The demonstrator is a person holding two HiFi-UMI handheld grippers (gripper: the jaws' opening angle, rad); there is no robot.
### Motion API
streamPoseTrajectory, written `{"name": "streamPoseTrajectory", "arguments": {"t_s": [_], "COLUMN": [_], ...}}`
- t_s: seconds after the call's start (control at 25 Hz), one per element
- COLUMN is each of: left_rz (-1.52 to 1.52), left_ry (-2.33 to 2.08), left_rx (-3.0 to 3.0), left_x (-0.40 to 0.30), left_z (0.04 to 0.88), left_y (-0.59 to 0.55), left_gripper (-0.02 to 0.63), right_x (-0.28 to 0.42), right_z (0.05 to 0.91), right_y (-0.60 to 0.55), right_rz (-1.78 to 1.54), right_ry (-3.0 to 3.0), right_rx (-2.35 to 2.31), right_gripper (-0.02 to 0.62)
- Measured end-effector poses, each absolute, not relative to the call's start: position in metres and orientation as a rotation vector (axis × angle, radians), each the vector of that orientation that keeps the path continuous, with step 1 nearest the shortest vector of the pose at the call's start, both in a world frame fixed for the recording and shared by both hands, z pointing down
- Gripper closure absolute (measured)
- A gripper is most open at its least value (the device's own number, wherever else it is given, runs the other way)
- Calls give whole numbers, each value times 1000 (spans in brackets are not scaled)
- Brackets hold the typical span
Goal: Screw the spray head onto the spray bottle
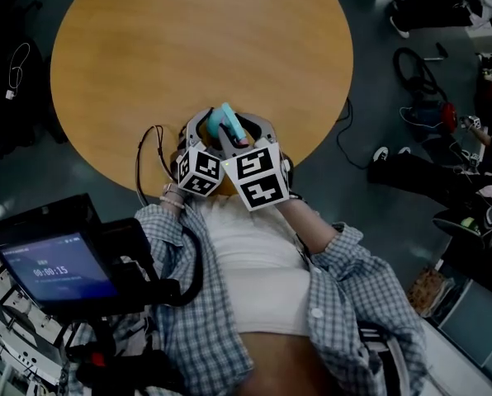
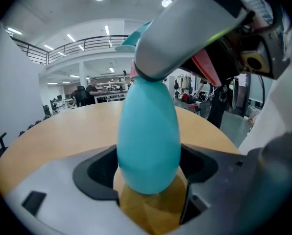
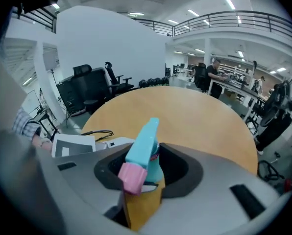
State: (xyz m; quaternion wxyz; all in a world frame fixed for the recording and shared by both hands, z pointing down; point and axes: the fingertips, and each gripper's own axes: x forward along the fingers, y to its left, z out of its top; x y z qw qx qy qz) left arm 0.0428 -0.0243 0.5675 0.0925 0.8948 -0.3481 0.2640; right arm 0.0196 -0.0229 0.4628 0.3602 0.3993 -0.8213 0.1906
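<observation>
You had both tongs drawn close together over the near edge of the round wooden tabletop (image 1: 196,48), just in front of your body. Your left tongs (image 2: 148,180) were closed on the turquoise spray bottle (image 2: 148,136). Their dark pads pressed on either side of its rounded lower body, and the bottle stood roughly upright between them, above the wood.

Your right tongs (image 3: 143,180) were about half open and clamped on the spray head (image 3: 142,148), which sat between the two pads with its pink nozzle (image 3: 133,176) pointing back toward that camera. In the left gripper view, the grey body of the right tongs crossed over the top of the bottle, right at its neck, so the head was sitting on the bottle. How far it was threaded on could not be made out.

From the head view, the spray head (image 1: 228,120) showed as a turquoise strip between the two sets of grey jaws. A black cable (image 1: 147,151) looped off the tabletop's edge just to the left of your left tongs.
</observation>
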Motion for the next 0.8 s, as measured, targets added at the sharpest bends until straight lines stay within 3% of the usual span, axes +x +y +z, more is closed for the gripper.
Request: {"name": "streamPoseTrajectory", "arguments": {"t_s": [0.2,0.44,0.64,0.8], "left_rz": [763,768,767,768], "left_ry": [-1025,-1008,-1008,-1005], "left_rx": [2646,2653,2656,2660], "left_x": [43,43,43,42], "left_z": [569,568,568,569], "left_y": [-24,-24,-23,-23], "left_gripper": [216,216,216,216], "right_x": [14,9,25,52], "right_z": [459,418,356,387], "right_y": [-26,-14,-39,-54], "right_rz": [437,296,254,29], "right_ry": [-2234,-2488,-2714,-2531], "right_rx": [933,535,554,505], "right_gripper": [464,382,383,383]}}
